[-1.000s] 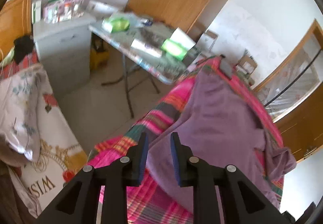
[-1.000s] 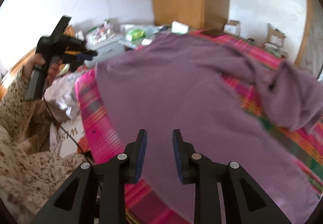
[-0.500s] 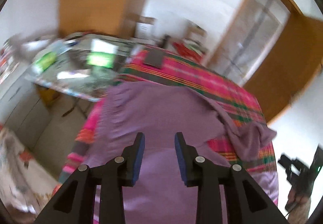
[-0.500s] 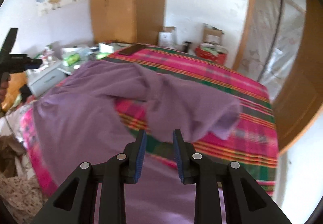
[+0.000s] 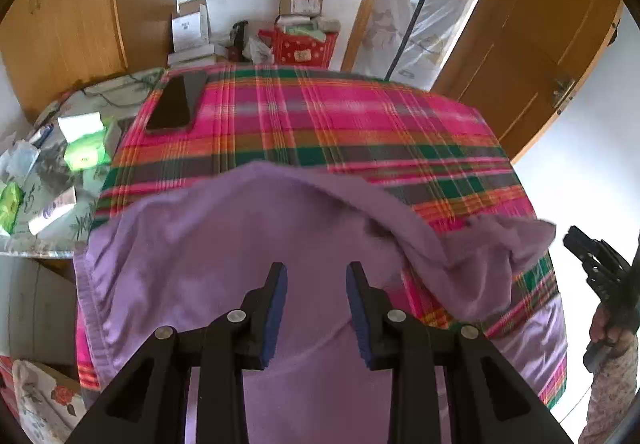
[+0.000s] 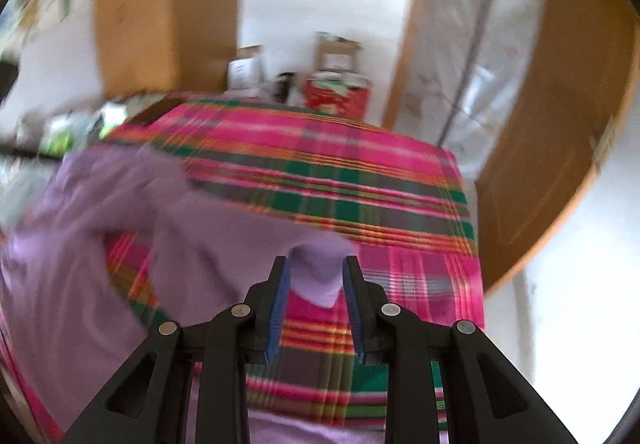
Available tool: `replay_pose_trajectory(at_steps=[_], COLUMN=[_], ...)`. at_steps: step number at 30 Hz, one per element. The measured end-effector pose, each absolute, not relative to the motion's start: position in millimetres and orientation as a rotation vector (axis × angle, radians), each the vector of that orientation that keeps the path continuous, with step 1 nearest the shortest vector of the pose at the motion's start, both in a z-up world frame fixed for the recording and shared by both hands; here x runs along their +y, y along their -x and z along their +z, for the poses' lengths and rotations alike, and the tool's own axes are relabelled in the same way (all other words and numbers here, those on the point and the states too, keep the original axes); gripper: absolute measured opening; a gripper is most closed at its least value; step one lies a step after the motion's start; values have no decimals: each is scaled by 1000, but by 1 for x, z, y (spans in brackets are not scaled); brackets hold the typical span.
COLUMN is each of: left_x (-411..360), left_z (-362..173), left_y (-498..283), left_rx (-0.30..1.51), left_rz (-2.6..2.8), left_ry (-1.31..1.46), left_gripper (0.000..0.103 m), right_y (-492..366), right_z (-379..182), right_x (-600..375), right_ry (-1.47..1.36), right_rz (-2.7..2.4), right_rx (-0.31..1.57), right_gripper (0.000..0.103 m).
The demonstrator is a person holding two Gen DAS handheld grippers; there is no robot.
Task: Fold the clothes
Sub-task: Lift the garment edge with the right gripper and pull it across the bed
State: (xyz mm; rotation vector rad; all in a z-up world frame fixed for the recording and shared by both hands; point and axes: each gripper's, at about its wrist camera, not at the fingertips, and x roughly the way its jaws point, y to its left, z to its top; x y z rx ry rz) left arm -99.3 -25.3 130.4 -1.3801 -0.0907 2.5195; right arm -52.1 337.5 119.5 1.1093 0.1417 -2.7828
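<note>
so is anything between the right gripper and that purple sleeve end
Nothing visible. The sleeve cuff of the purple garment already sits between the open fingers of the right gripper, with only the plaid bedspread beneath it.

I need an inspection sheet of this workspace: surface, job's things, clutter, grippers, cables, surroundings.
Surface: plaid blanket covers the bed.
Job's things: purple garment spread on the blanket, one sleeve bunched toward the right.
Clutter: dark phone on the blanket's far left corner.
Grippers: left gripper open above the garment; right gripper open, the sleeve's tip between its fingers, view blurred.
Cables: nothing seen.
Surroundings: side table with green packets, wardrobe, cardboard boxes, red basket, wooden door.
</note>
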Motion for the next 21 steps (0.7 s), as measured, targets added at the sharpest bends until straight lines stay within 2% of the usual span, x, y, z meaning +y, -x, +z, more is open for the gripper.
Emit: replay_pose_trajectory(at_steps=[4, 12, 14, 16, 21], left_x=[-13, -13, -8, -5, 6], left_z=[136, 191, 192, 187, 148], left_y=[117, 118, 119, 117, 118], left_rx=[-45, -12, 44, 100, 154], left_rz=[2510, 2540, 2520, 2515, 2448], left_ry=[1380, 1292, 1311, 1337, 1422], left_gripper=[31, 31, 31, 31, 32], right_y=[46, 53, 58, 62, 68], right_z=[153, 250, 254, 253, 200], right_x=[356, 385, 385, 384, 359], right_ry=[-993, -767, -784, -820, -977], right_rz=[-2867, -2904, -2851, -2808, -2702], right_rx=[97, -215, -232, -229, -68], right_gripper=[28, 28, 34, 44, 44])
